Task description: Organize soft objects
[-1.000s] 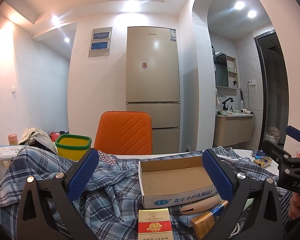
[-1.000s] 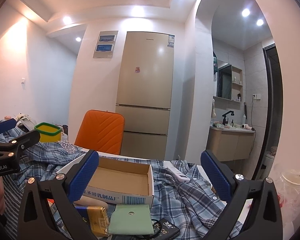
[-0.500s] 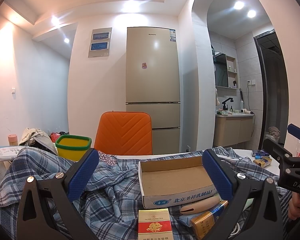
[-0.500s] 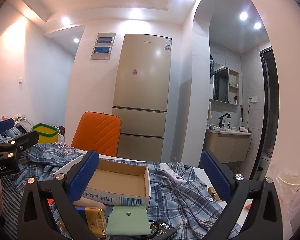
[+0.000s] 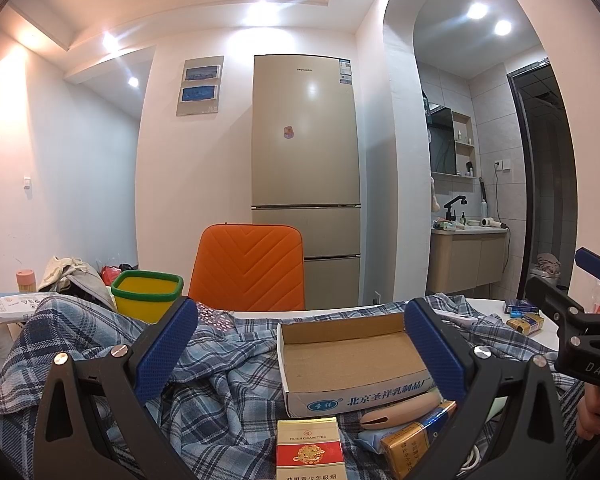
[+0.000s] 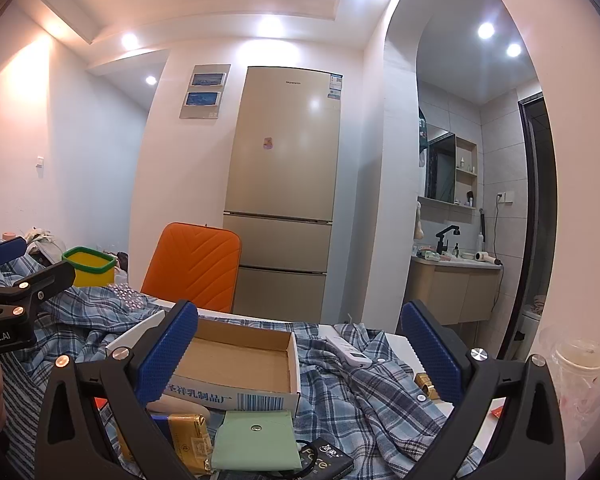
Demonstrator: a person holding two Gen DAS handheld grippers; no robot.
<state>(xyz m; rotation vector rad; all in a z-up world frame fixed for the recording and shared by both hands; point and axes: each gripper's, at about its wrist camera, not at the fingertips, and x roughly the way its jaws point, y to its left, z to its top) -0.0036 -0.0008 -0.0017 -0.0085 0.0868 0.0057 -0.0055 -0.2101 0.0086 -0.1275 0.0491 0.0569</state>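
A rumpled blue plaid shirt (image 5: 204,392) (image 6: 360,396) lies spread over the table, under an empty cardboard box (image 5: 352,360) (image 6: 240,364). A pale green soft pouch (image 6: 256,440) rests in front of the box. My left gripper (image 5: 300,344) hangs open above the shirt and box, holding nothing. My right gripper (image 6: 298,344) is open too, above the box and shirt, empty. Each gripper shows at the edge of the other's view.
Cigarette packs (image 5: 310,448) (image 6: 188,436), a beige handle-shaped item (image 5: 400,408) and a white remote (image 6: 348,350) lie around the box. A yellow bin with green rim (image 5: 148,294) stands at back left. An orange chair (image 5: 248,268) faces the table; a plastic cup (image 6: 576,376) is right.
The right wrist view has tilted slightly upward and shifted; the table items sit a little lower in it. The left gripper has barely moved. Both stay open.
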